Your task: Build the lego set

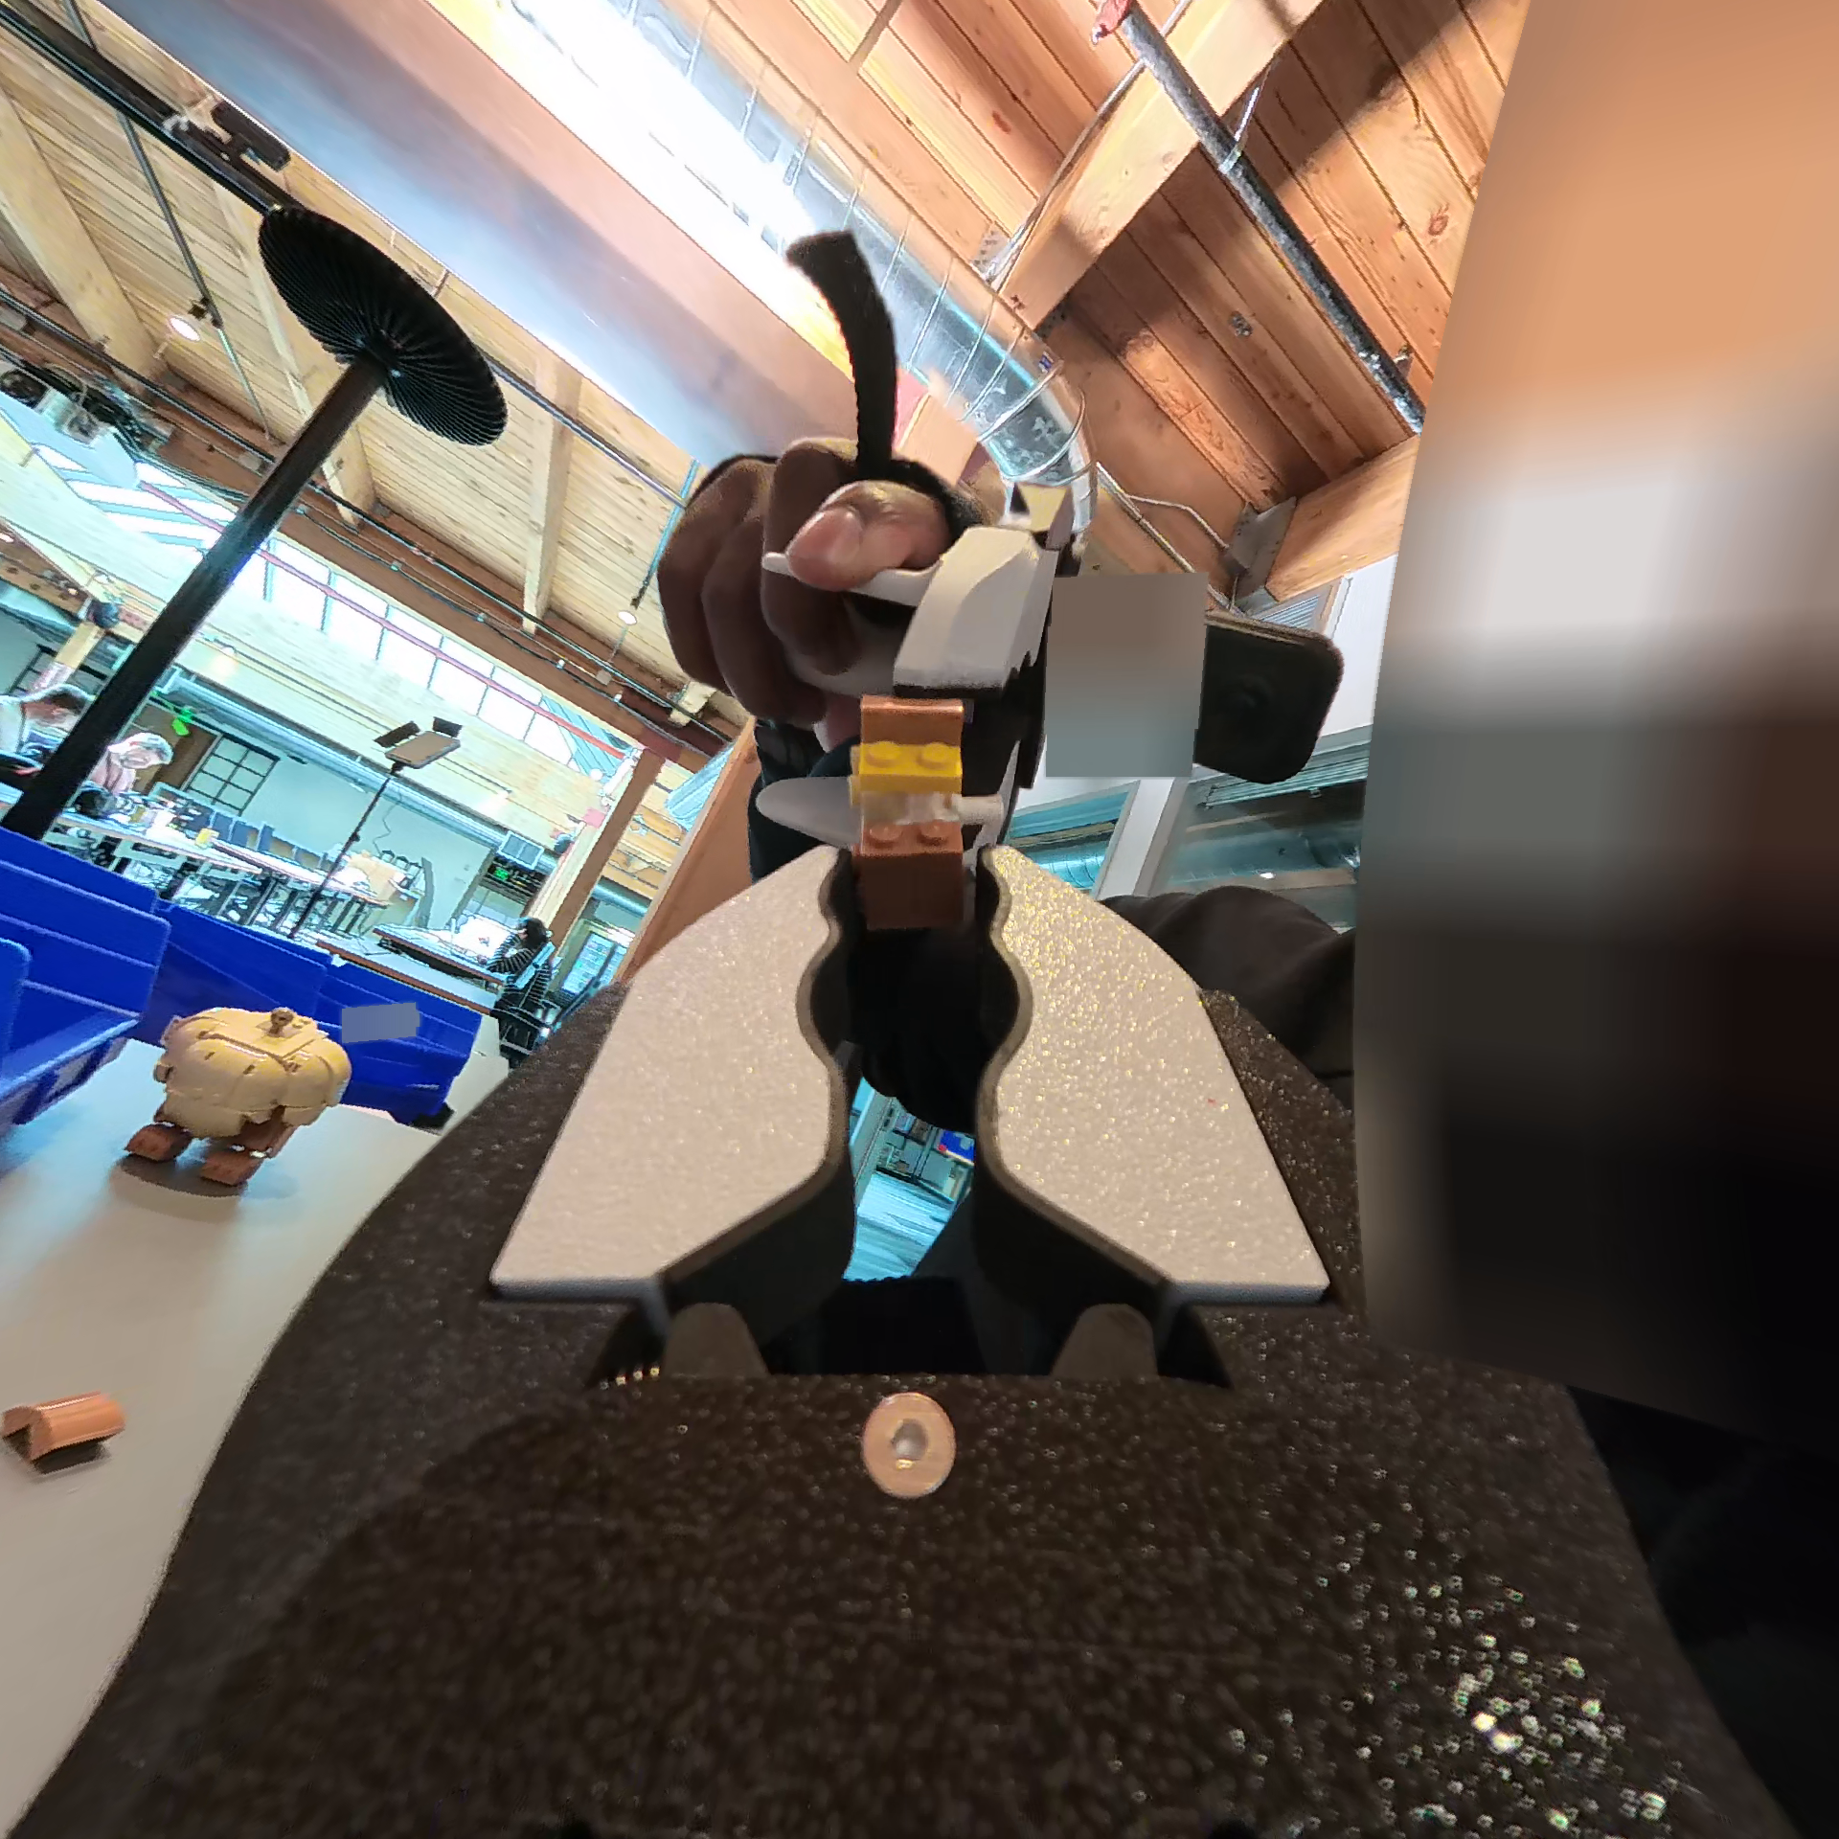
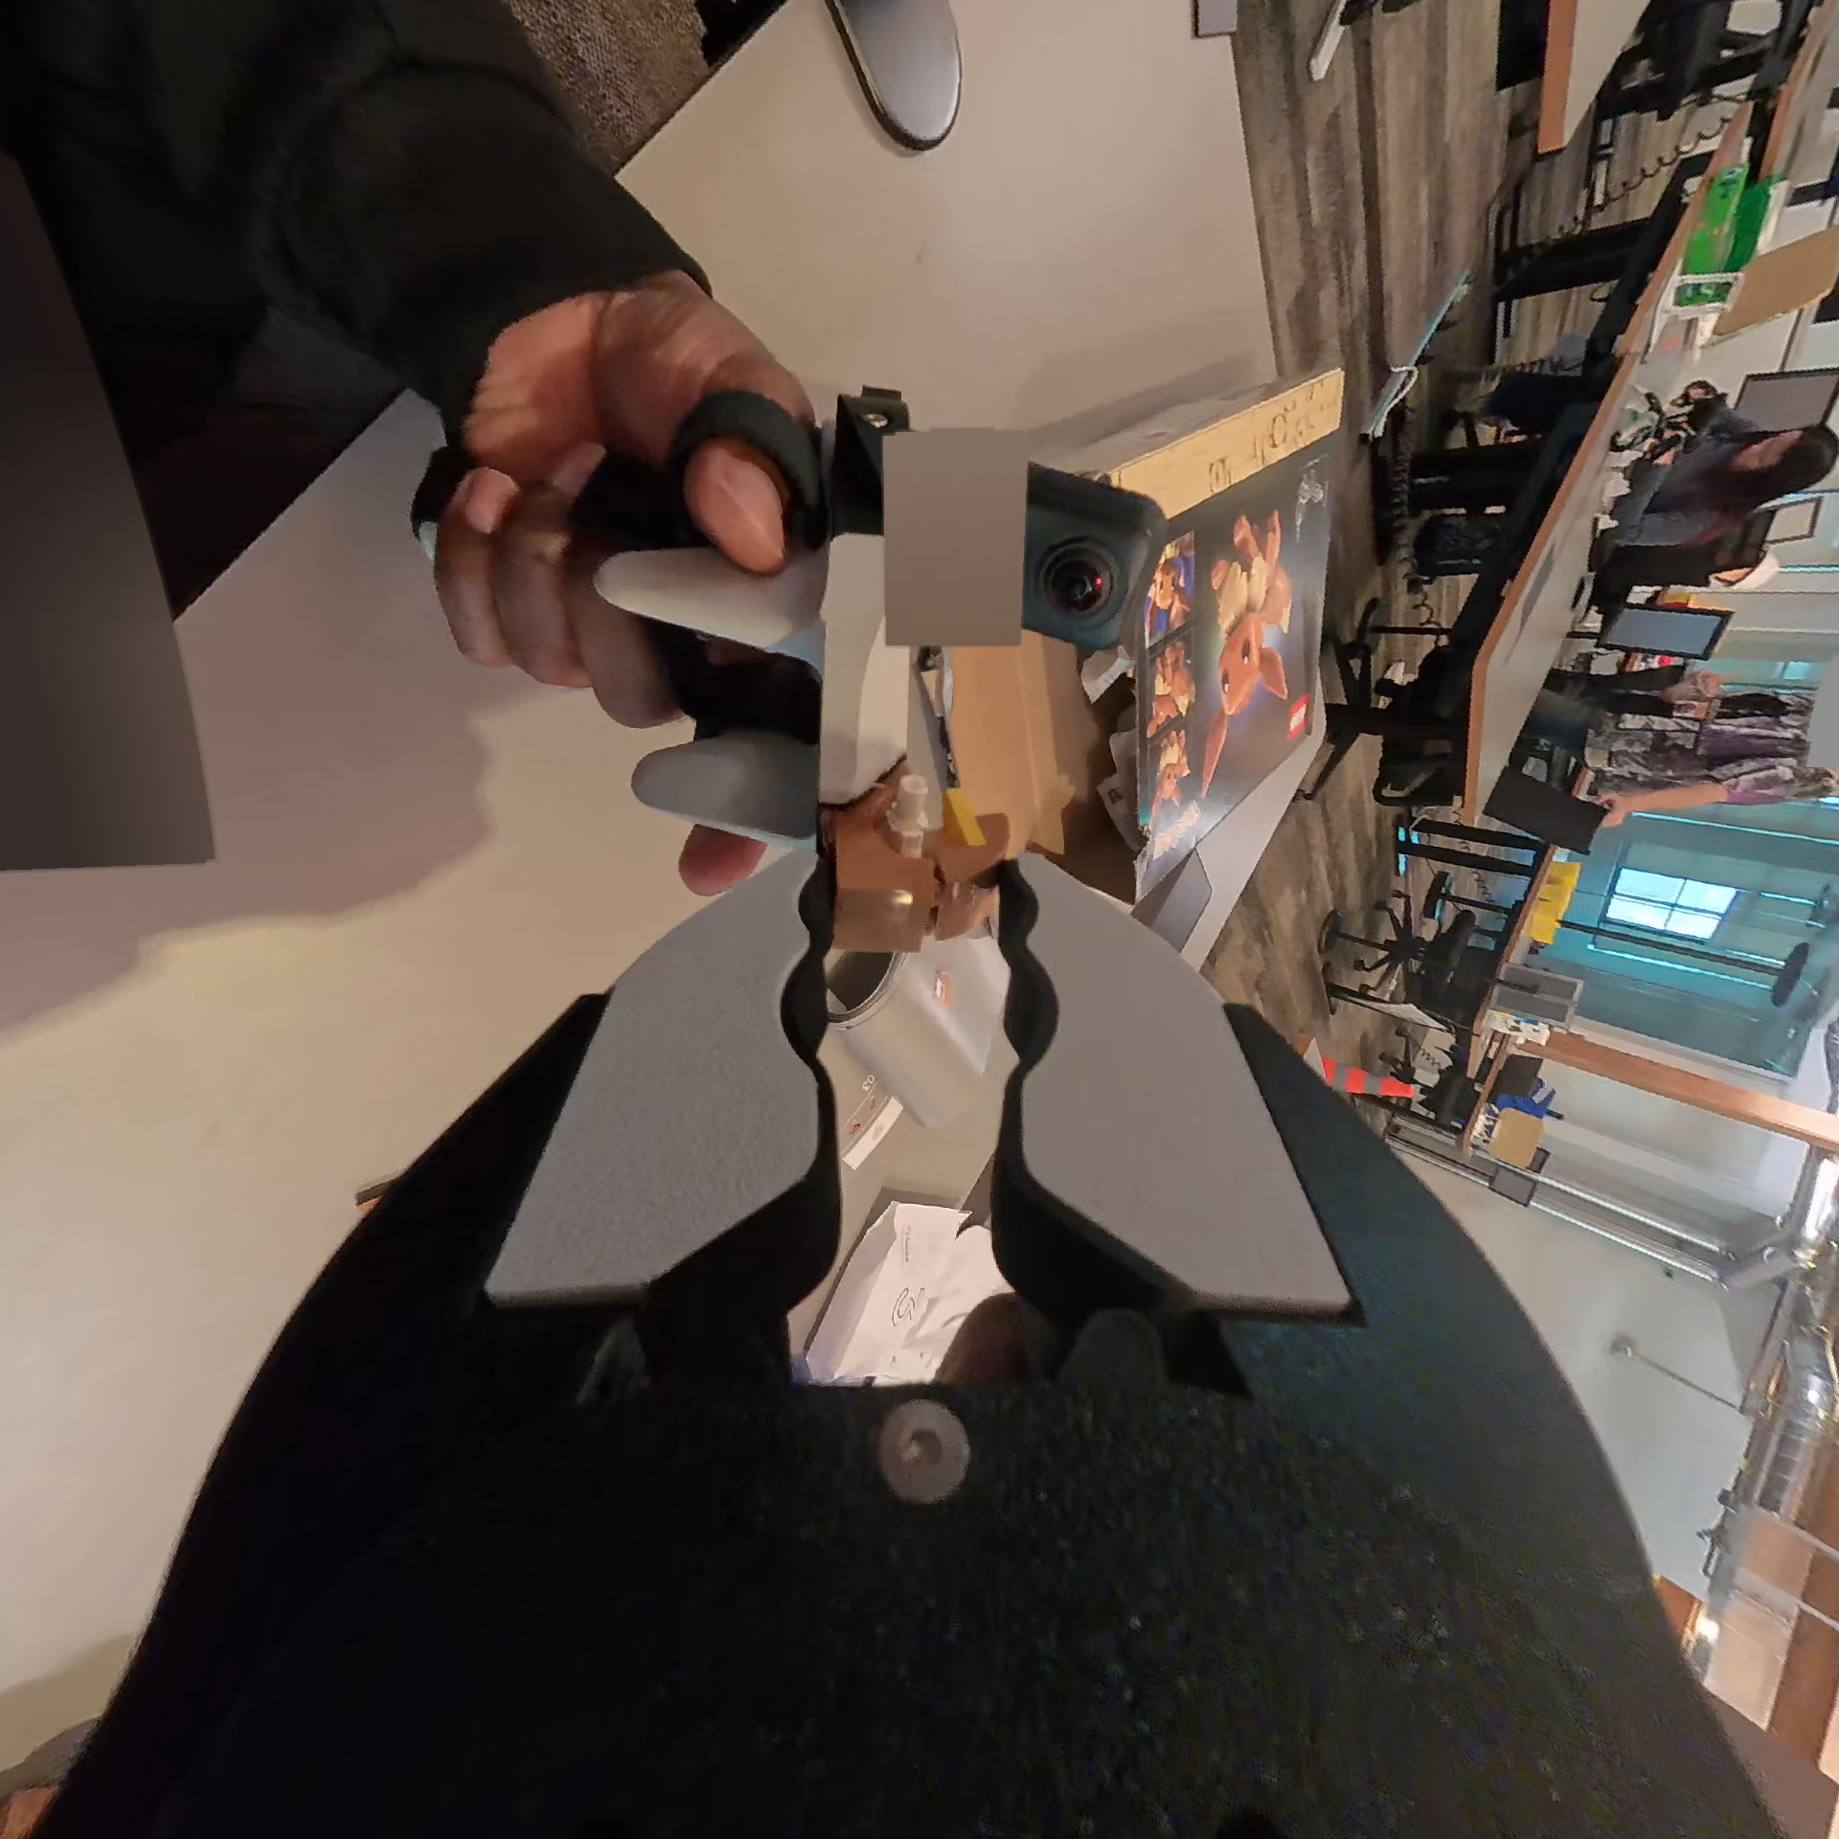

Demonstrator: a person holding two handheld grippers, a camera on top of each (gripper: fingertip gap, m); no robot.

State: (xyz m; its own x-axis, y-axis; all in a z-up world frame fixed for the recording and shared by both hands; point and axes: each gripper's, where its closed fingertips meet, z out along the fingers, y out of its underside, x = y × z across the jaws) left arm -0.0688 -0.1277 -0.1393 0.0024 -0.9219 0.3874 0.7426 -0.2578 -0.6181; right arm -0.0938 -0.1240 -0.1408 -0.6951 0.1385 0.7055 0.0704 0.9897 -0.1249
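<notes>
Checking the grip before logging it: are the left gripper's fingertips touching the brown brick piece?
Touching. The left wrist view shows the brown brick piece wedged between both fingertips of the left gripper, no gap either side.

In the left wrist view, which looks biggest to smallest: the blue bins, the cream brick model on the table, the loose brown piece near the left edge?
1. blue bins
2. cream brick model
3. loose brown piece

That is only how they look here; the brown piece lies nearer the camera, so it may really be smaller still.

A small brown piece (image 1: 62, 1423) at the table's (image 1: 199, 1294) left edge is too blurry to tell. The blue bins (image 1: 80, 985) are cut off. The toy box (image 2: 1234, 637) is partly hidden behind the other gripper's camera.
</notes>
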